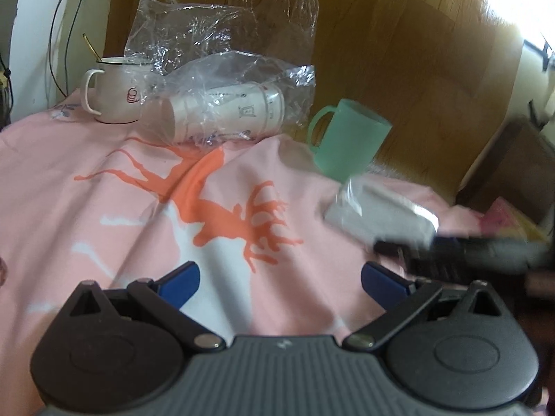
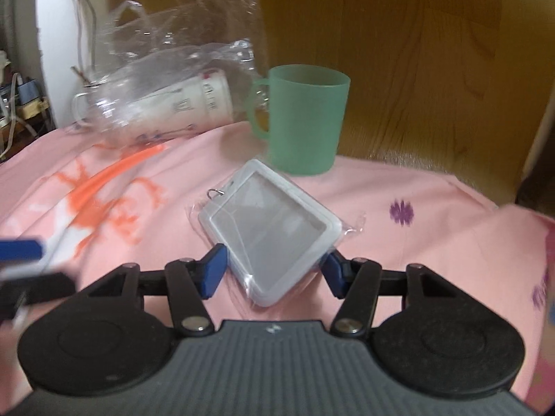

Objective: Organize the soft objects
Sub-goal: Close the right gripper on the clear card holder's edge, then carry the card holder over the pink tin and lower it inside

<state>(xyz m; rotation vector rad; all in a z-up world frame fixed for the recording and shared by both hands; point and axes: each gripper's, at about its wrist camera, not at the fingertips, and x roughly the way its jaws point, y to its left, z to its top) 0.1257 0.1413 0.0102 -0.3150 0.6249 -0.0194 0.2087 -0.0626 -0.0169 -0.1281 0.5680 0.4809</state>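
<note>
Right wrist view shows us a pink sheet (image 2: 399, 187) spread over a soft bed-like surface, a wooden panel (image 2: 416, 69) rising behind it. At the back lie a crumpled clear bag (image 2: 166, 69) holding a white cup stack (image 2: 194, 104), and a green mug (image 2: 305, 118) upright just beside it. Nearer us, the wrapped card holder (image 2: 267, 235) lies flat on the sheet, its lower end between the blue pads (image 2: 213, 270) of the right gripper (image 2: 274, 272). Those jaws are half closed around it; the left pad looks just at its edge, the right pad a sliver off, so we judge it is not yet pinched. To grip well, we would centre the holder, keep the pads level with its rim, and close on the hard frame rather than the loose wrapper, which may slip. In the left wrist view, the left gripper (image 1: 281, 286) hangs over the sheet with jaws spread wide and empty. Room is tight toward the mug; open sheet lies to the right and toward us. A white mug (image 1: 114, 90) stands beyond the bag.
</note>
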